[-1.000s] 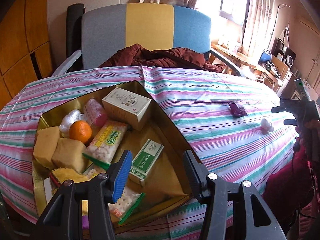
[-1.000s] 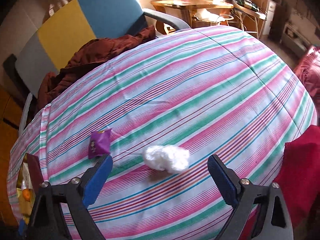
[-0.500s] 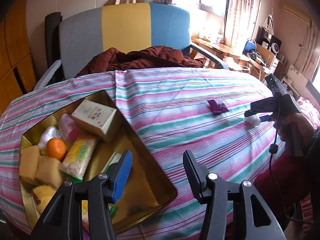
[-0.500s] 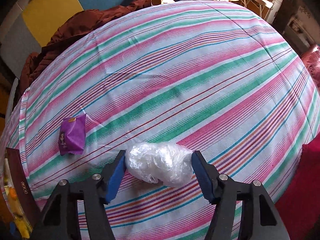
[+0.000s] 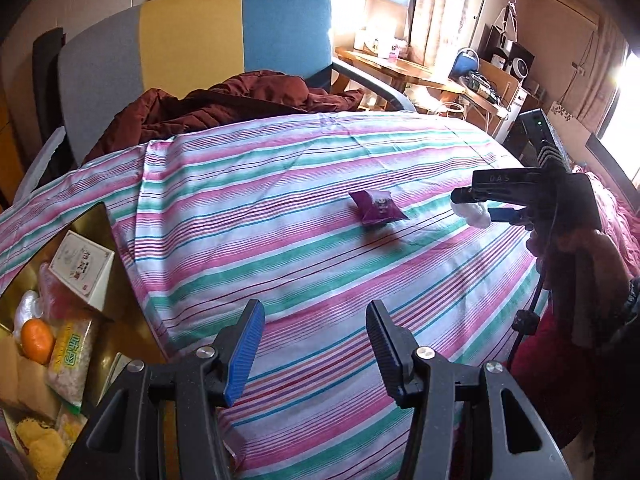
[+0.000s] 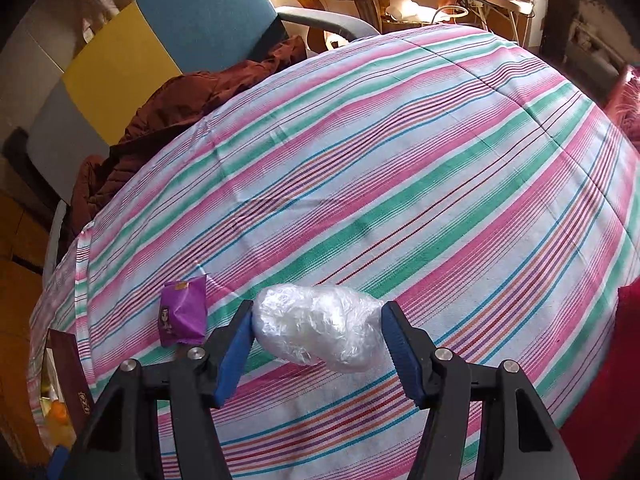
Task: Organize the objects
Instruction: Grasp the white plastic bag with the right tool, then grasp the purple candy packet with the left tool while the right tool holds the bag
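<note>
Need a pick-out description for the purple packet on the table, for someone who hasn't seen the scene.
Start at the round table under the pink, green and white striped cloth. Near its edge, between the gold tin of snacks and the right gripper, which is closed on a crumpled clear plastic bundle, lies a small purple foil packet. It is the only dark, flat, printed item loose on the cloth.

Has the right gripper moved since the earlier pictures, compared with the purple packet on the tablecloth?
Yes. The right gripper came down toward the tablecloth, beside the purple packet, and its jaws have just closed on the white plastic-wrapped bundle.
</note>
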Demonstrator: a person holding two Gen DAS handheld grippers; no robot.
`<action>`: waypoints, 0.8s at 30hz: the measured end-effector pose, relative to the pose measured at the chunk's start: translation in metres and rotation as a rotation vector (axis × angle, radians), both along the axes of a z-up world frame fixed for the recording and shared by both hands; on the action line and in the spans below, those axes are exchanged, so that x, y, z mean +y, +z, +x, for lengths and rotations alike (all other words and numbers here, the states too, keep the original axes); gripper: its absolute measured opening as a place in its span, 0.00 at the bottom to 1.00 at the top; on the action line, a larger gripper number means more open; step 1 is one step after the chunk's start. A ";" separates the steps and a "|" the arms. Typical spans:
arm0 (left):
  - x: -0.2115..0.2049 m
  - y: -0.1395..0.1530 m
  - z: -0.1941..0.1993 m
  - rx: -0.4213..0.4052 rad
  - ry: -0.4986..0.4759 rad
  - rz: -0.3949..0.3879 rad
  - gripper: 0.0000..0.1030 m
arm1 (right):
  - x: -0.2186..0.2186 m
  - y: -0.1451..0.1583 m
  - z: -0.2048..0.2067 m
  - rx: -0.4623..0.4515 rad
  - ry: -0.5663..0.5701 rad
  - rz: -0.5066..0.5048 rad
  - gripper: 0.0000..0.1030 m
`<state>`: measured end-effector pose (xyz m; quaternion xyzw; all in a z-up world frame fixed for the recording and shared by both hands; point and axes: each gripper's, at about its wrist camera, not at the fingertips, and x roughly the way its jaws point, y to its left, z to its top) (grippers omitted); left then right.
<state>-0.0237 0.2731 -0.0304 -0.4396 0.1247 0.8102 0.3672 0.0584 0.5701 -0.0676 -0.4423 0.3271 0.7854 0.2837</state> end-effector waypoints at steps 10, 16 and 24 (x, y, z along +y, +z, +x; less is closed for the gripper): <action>0.069 -0.015 -0.030 -0.086 -0.051 0.002 0.52 | 0.004 0.008 -0.002 0.055 0.023 0.007 0.62; 0.114 -0.031 -0.050 -0.123 -0.060 -0.011 0.52 | 0.003 0.009 -0.005 0.096 0.038 -0.009 0.62; 0.158 -0.048 -0.069 -0.157 -0.066 -0.027 0.52 | 0.004 0.009 -0.005 0.141 0.058 -0.041 0.62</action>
